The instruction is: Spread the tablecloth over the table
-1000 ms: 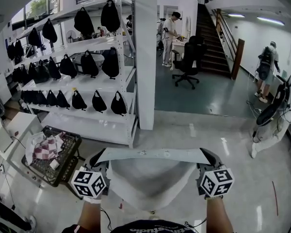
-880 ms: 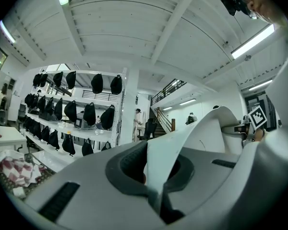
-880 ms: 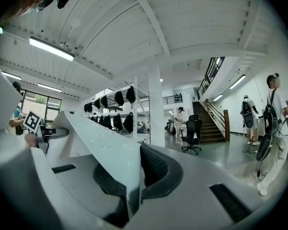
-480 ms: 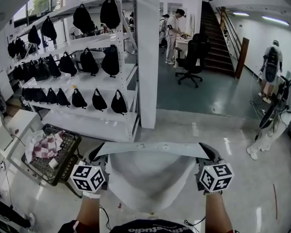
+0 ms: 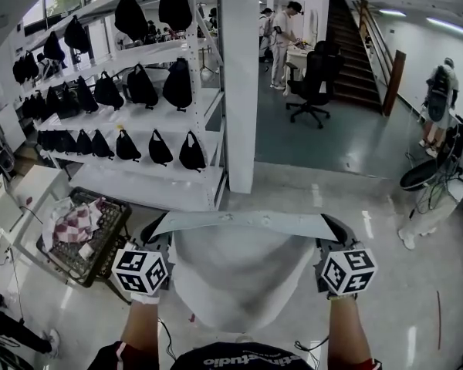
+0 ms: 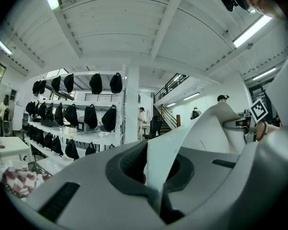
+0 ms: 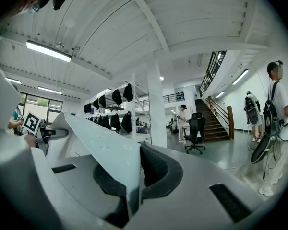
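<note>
Left gripper point(image 5: 154, 233) and right gripper point(image 5: 334, 231) are each clamping a tablecloth point(image 5: 239, 272) corner. Aiming for taut, level top edge, hem clearing floor point(image 5: 393, 307).

We list: white shelves point(image 5: 139, 187) carrying black bags point(image 5: 143, 87); a white pillar point(image 5: 239, 91) just beside them; a black floor basket point(image 5: 109, 239) holding checked cloth point(image 5: 77, 223); an office chair point(image 5: 315, 83); a staircase point(image 5: 355, 45) behind it; a person with a backpack point(image 5: 440, 91), far right.
</note>
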The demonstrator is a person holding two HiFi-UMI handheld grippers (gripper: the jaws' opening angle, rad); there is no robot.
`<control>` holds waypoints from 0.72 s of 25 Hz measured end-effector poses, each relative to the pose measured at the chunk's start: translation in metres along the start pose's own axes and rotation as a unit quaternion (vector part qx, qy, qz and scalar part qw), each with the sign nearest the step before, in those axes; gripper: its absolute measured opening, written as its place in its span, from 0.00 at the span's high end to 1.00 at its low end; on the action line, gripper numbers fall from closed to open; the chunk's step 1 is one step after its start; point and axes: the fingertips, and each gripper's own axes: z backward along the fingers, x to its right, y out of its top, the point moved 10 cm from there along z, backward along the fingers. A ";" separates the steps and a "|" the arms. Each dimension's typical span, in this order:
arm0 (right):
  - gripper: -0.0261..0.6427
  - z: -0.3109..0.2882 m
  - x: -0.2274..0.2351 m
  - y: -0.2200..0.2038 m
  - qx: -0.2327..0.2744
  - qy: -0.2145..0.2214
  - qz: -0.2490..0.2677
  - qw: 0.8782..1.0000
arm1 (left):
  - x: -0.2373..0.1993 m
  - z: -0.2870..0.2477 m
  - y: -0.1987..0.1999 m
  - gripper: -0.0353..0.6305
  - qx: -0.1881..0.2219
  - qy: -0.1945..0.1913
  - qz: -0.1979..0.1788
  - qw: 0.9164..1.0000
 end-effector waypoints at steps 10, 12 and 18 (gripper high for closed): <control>0.92 -0.036 0.022 0.011 0.005 0.008 0.002 1.000 | -0.007 -0.034 0.008 0.92 0.010 0.014 0.010 1.000; 0.92 -0.044 0.028 0.016 0.010 0.009 0.003 1.000 | -0.007 -0.043 0.012 0.92 0.014 0.016 0.008 1.000; 0.92 -0.064 0.045 0.024 0.018 0.007 0.002 1.000 | -0.008 -0.068 0.018 0.92 0.020 0.016 0.003 1.000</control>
